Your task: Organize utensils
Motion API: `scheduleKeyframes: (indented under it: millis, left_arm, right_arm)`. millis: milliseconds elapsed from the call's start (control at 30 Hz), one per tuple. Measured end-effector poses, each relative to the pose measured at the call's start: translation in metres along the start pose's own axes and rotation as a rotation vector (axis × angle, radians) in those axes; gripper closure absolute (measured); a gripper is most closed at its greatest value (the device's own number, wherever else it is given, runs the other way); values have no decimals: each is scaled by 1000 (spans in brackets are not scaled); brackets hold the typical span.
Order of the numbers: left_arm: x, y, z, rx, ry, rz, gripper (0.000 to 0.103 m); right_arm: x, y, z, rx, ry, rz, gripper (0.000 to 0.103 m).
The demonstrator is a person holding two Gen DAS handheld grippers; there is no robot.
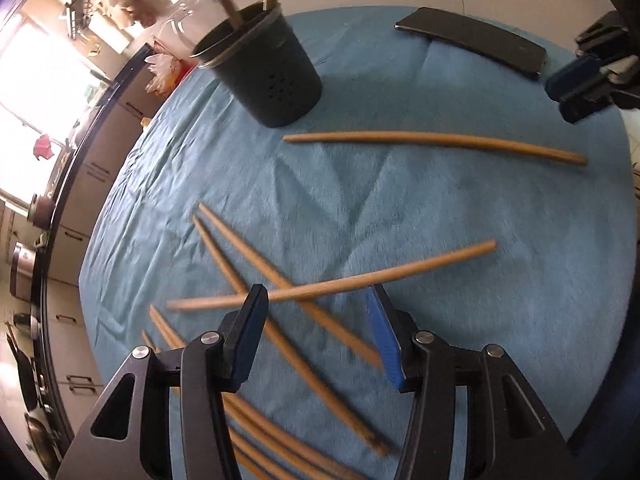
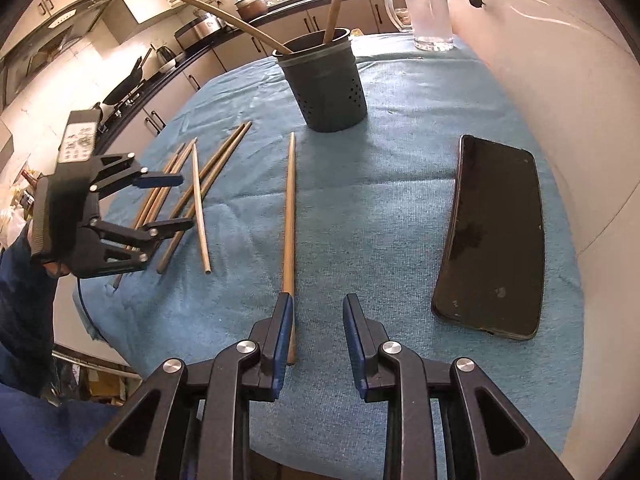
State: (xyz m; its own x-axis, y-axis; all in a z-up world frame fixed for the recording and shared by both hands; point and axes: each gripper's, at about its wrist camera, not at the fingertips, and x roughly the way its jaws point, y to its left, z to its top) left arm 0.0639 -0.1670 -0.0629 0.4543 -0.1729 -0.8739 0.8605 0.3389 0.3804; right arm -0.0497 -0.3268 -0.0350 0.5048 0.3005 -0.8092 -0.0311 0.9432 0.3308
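Observation:
A dark perforated utensil cup (image 1: 264, 68) (image 2: 326, 84) stands on the blue cloth with two chopsticks in it. Several wooden chopsticks lie loose on the cloth. My left gripper (image 1: 316, 300) (image 2: 176, 200) is open, hovering over a pile of crossed chopsticks (image 1: 280, 320) (image 2: 192, 192); one chopstick (image 1: 340, 282) lies across between its fingers. My right gripper (image 2: 318, 304) is open and low over the cloth; a single chopstick (image 2: 289, 220) (image 1: 436, 140) lies beside and under its left finger. The right gripper also shows in the left wrist view (image 1: 580, 80).
A black phone (image 2: 492, 240) (image 1: 472, 40) lies on the cloth at the right. A clear pitcher (image 2: 426, 8) stands at the table's far edge by the wall. Kitchen counters run behind the round table (image 2: 420, 80).

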Motion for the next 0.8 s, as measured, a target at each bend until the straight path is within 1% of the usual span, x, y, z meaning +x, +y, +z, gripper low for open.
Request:
scheduleKeyframes:
  millis: [67, 100, 167, 200, 233, 333, 433, 467, 633, 733, 767, 800]
  left_arm:
    - [8, 0, 10, 8, 3, 16, 53]
    - [10, 1, 15, -1, -1, 11, 53]
    - [17, 7, 25, -36, 18, 10, 73]
    - [24, 11, 29, -58, 44, 35, 82]
    - [29, 15, 33, -77, 57, 73, 82]
    - [37, 27, 41, -129, 71, 77, 82]
    - [44, 34, 49, -141, 92, 89, 82]
    - [46, 34, 53, -132, 96, 96, 82]
    - [55, 29, 72, -15, 132, 120, 80]
    - [59, 30, 76, 53, 135, 122, 80]
    - [59, 31, 76, 54, 134, 117, 80]
    - [60, 33, 75, 35, 135, 105, 88]
  right_arm:
    - [1, -2, 0, 12, -1, 5, 75]
    - [1, -2, 0, 15, -4, 6, 75]
    - [-1, -3, 0, 22, -10, 11, 75]
    - [-1, -4, 0, 24, -11, 10, 75]
    - [-1, -5, 0, 28, -12, 10, 75]
    - [0, -10, 1, 45, -12, 10, 75]
    - [0, -14, 1, 63, -17, 15, 75]
    - [0, -14, 1, 67, -17, 17, 75]
    - [2, -16, 0, 85, -19, 30, 75]
    - [1, -17, -1, 91, -24, 32, 75]
    - [1, -19, -2, 95, -24, 32, 75]
    - [1, -20, -3, 101, -23, 31, 75]
